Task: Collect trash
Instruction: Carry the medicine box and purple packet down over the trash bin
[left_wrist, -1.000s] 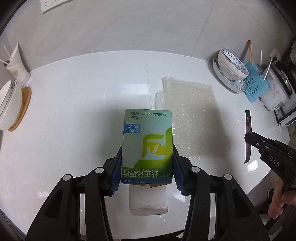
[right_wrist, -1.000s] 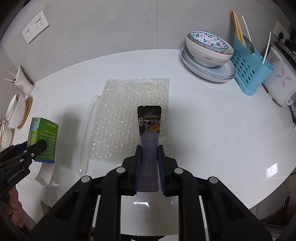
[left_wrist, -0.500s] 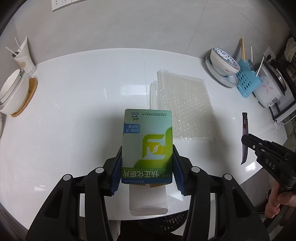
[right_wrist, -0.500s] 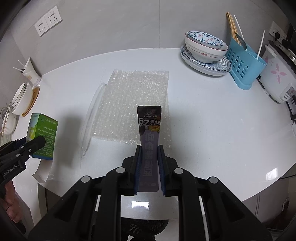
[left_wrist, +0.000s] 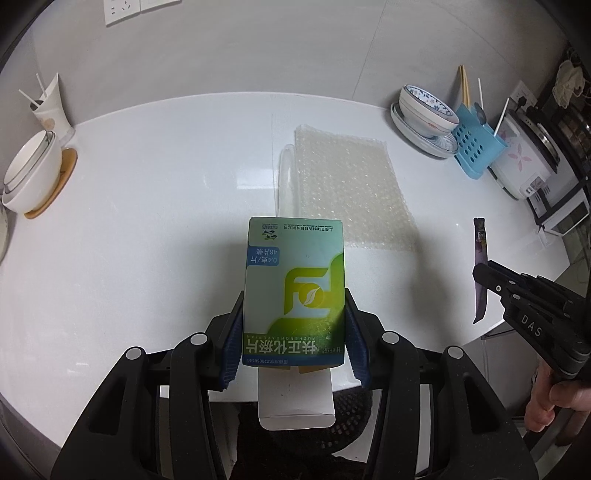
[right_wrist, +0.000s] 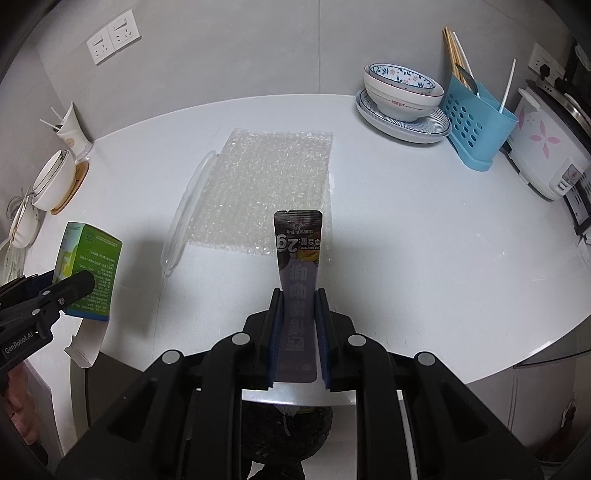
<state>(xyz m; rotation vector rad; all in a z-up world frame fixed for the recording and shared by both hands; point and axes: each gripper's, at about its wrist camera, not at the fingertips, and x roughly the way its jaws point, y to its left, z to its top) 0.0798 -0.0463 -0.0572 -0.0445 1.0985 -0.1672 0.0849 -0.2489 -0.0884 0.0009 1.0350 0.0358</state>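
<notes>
A: Item one, left gripper (left_wrist: 294, 332)?

B: Clenched on a green medicine carton (left_wrist: 294, 291), held above the near edge of the white table (left_wrist: 147, 221), bottom flap hanging open. Printed upside down to the camera: "0.4克/片, 48片装", "FUZHENGHUAYUPIAN", and a code reading roughly 2200505 (last digits uncertain).

A: Item two, right gripper (right_wrist: 298, 328)?

B: Clamped on a dark sachet (right_wrist: 298, 266), upright between the pads, likewise at the table's near edge. Legible: a large "2g"; the rest is too blurred to read. The gripper body is marked "DAS"; the left one, "GenRobot.AI".

A: Step in hand?

B: Transport, by my judgement. Both pieces are lifted clear, and a dark mesh basket (left_wrist: 351, 424) shows below the table edge, under the carton (probably the bin).

A: Next move calls for?

B: Bringing each piece over the basket mouth, then opening the jaws. The loose flap could catch on the rim.

A: Remaining on the table?

B: A bubble-wrap sheet (right_wrist: 266, 184) with a clear plastic lid (right_wrist: 186, 214) touching its left edge, both apparently trash not yet collected. Also a bowl (right_wrist: 402, 92) lettered "PERFECT".
</notes>
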